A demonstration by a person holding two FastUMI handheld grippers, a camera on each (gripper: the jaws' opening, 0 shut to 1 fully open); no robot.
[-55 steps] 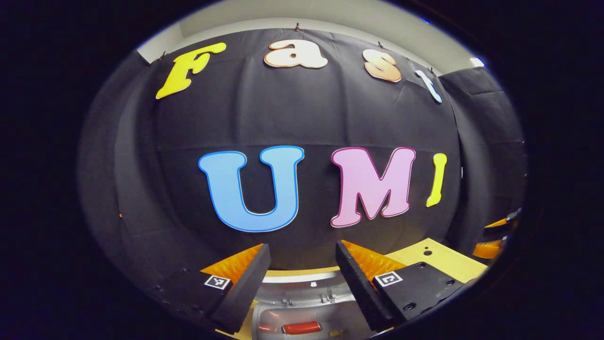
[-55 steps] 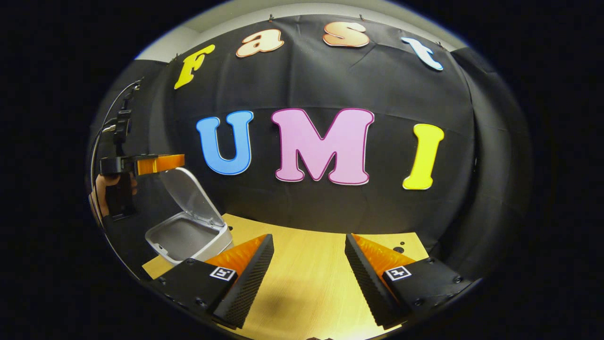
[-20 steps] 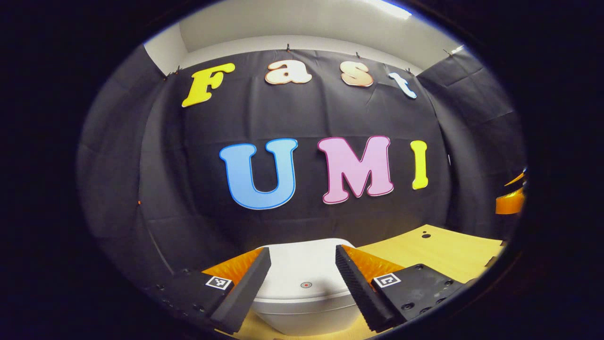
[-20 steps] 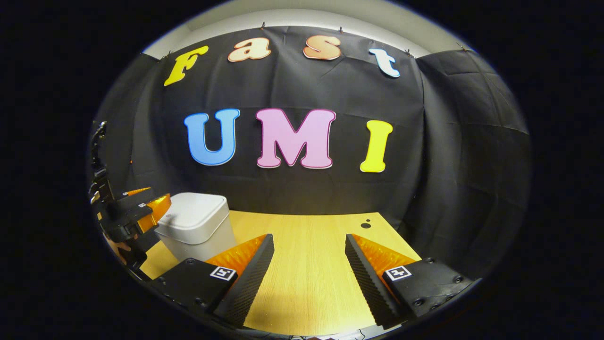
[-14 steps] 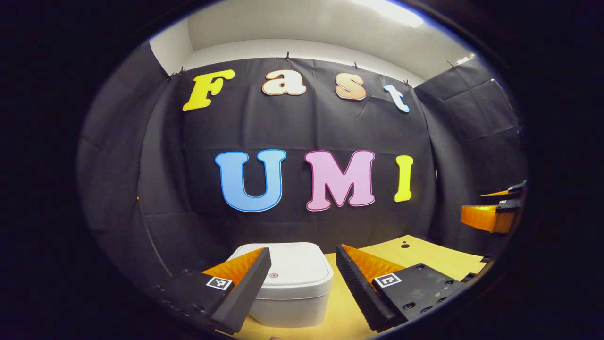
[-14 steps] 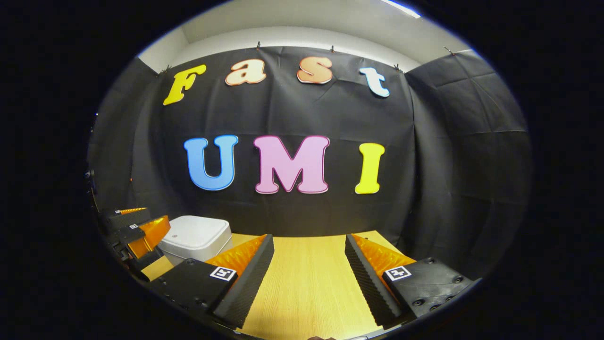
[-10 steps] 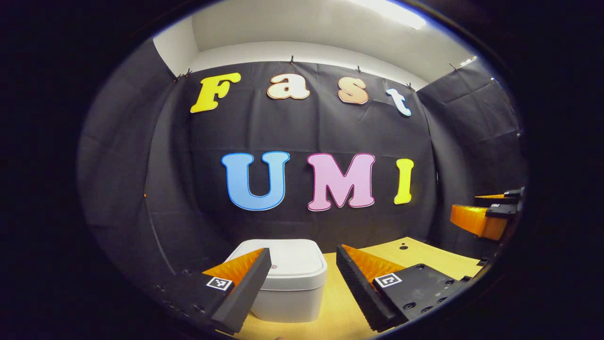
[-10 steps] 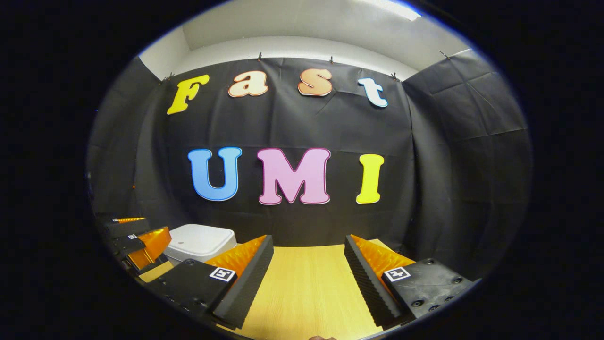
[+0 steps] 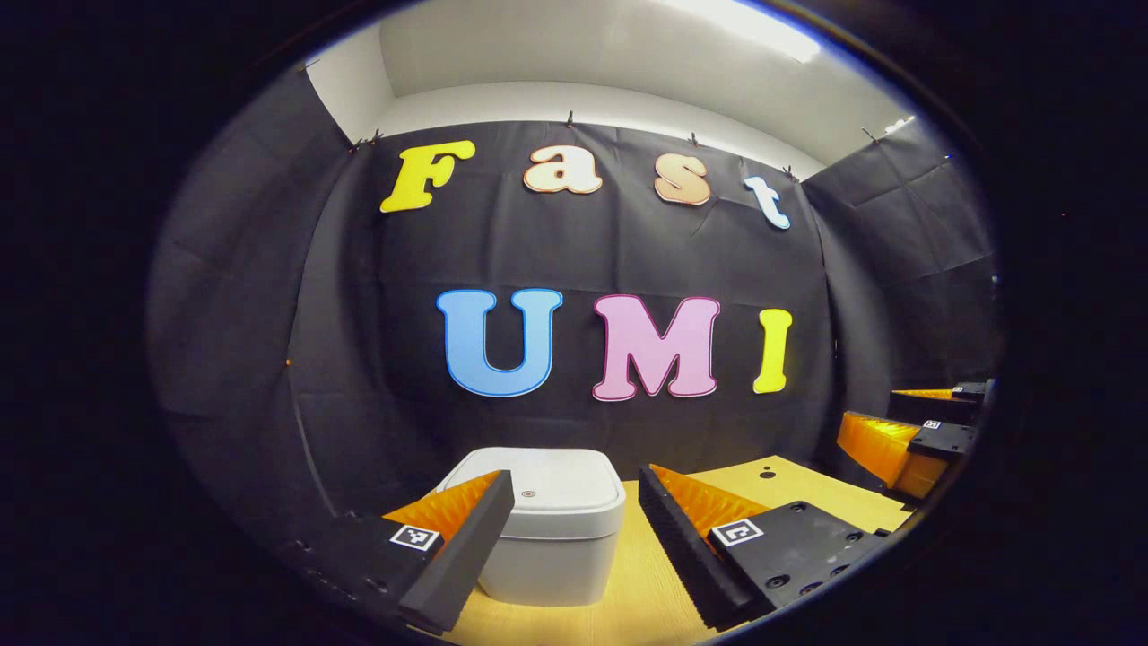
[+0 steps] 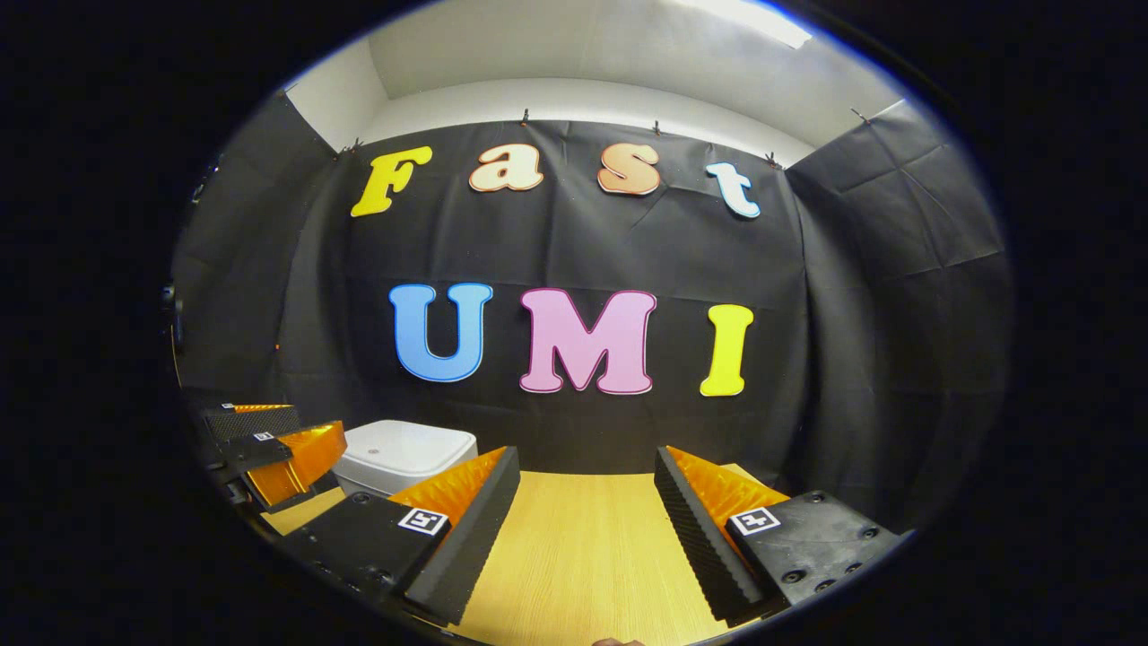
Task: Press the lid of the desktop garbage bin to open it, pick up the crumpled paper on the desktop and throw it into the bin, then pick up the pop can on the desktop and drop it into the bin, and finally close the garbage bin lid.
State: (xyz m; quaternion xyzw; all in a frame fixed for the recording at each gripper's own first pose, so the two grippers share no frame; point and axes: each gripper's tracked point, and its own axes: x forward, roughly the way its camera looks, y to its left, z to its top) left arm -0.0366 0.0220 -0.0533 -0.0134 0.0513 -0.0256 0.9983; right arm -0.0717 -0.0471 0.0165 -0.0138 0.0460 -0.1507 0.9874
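Observation:
The white desktop bin (image 9: 547,529) stands on the wooden desk with its lid (image 9: 556,489) down, straight ahead in the left gripper view and partly behind the near left finger. My left gripper (image 9: 574,547) is open and holds nothing, a short way back from the bin. In the right gripper view the bin (image 10: 404,458) sits at the left, with the left gripper (image 10: 278,449) beside it. My right gripper (image 10: 587,529) is open and empty over bare desk. The right gripper (image 9: 906,431) also appears at the far right of the left gripper view.
The wooden desk (image 10: 583,556) runs back to the black cloth wall (image 10: 583,242), which also closes in both sides. A small dark hole (image 9: 765,470) marks the desk top near its far right corner.
The bin lid, open 2.8 s ago with a red can inside, is now down. Both grippers have drawn back from the bin and levelled out; both stay open.

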